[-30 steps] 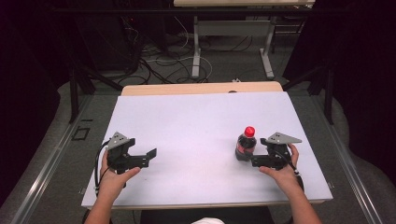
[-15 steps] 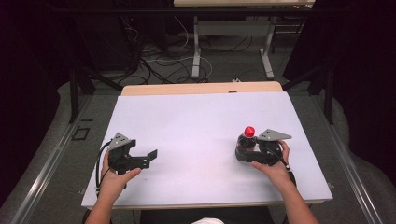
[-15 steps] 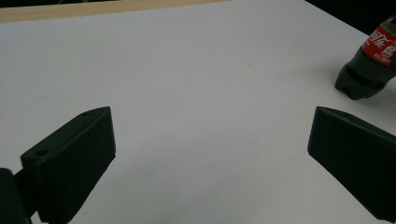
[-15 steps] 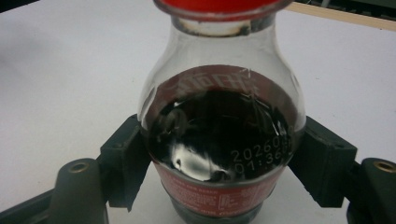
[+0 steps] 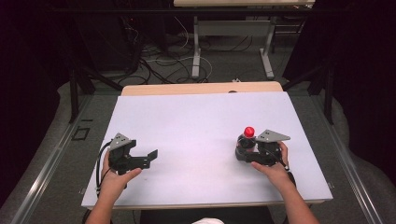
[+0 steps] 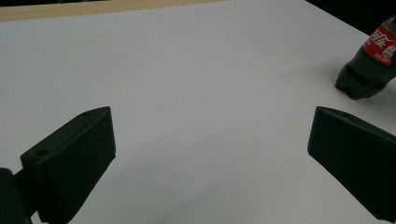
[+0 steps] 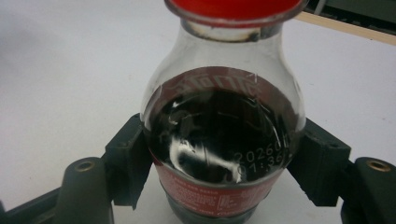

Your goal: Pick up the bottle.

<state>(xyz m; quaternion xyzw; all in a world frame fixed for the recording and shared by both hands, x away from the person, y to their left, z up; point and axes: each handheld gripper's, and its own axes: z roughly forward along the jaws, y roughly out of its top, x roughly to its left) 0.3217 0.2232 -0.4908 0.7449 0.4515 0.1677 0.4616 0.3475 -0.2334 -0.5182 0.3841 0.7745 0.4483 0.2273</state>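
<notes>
Two jaws of your right gripper clamped the bottle at the table's right; your left gripper, wide open, held nothing near left.

Dark cola bottle with red cap, white table.

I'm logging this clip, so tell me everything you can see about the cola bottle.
The cola bottle is small, clear plastic by its look, holding dark liquid up to the shoulder, with a red cap and a red label with white print around its middle. A date code is printed in white on the shoulder. It stands upright on the white table, at the person's right, toward the near edge. The right tongs are shut on its body, one jaw on each side.
</notes>
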